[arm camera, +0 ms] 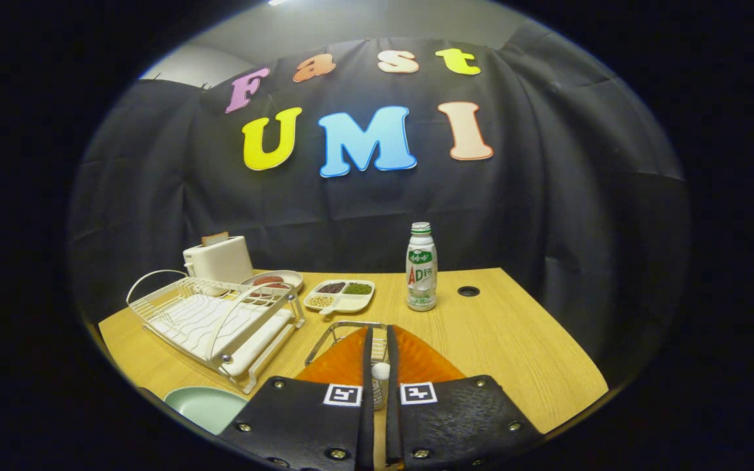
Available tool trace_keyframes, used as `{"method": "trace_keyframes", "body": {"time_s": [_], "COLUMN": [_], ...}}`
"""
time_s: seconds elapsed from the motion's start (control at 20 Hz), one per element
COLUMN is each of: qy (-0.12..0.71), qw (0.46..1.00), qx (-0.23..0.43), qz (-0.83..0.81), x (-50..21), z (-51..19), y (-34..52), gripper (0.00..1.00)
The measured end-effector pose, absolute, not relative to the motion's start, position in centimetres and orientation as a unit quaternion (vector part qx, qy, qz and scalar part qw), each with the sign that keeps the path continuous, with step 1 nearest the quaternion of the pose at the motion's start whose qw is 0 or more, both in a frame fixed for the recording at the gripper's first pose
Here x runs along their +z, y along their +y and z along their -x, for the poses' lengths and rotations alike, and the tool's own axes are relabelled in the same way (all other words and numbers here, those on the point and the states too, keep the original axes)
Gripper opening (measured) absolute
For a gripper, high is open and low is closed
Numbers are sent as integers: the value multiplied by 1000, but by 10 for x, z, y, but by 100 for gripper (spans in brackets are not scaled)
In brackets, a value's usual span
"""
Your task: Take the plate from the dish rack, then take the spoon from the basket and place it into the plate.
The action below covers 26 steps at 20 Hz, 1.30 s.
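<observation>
On the tabletop (521,340), gripper view: claw (377,356) sits low over the near side, its two fingers (368,353) nearly together, only a thin slit left between them. In that slit a white rounded end of what looks like the spoon (380,371) shows, wedged between the fingers, with a pale handle running down behind it. Both fingers appear to press on it, but the contact is narrow and partly hidden.

Directly under and just ahead of the fingertips is the wire basket (344,327), its metal rim visible past the orange finger bodies. Spoon tip sits above the basket's near part.

Plate (203,405): pale green, flat on the tabletop, left of the claw and just in front of the dish rack's near corner. It is out of the rack and apart from the claw.

Dish rack (213,320): white wire, left of the claw, angled across the tabletop, tray under it. Behind it a white toaster (218,258) with something sticking out of the top. A small dish (272,281) with reddish contents is beside the toaster. A divided tray (341,296) holding beans or grains lies beyond the basket. A bottle (421,267) stands upright, beyond the fingers and slightly right.
</observation>
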State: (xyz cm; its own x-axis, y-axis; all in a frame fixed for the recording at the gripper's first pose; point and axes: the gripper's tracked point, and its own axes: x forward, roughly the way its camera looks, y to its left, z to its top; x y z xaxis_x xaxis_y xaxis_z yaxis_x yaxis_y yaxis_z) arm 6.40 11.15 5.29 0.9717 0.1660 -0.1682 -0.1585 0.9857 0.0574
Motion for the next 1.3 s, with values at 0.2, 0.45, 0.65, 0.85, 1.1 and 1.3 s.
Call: {"method": "trace_keyframes", "body": {"time_s": [0.2,0.45,0.65,0.85,1.1,1.3], "qy": [91,99,93,85,85,91], "qw": [992,992,993,994,994,994], "qx": [86,77,78,73,69,65], "qz": [-29,-29,-8,-2,15,6], "x": [74,88,106,131,158,176], "z": [-62,-66,-64,-58,-46,-31], "y": [111,111,111,110,109,114], "gripper": [3,3,3,4,3,4]}}
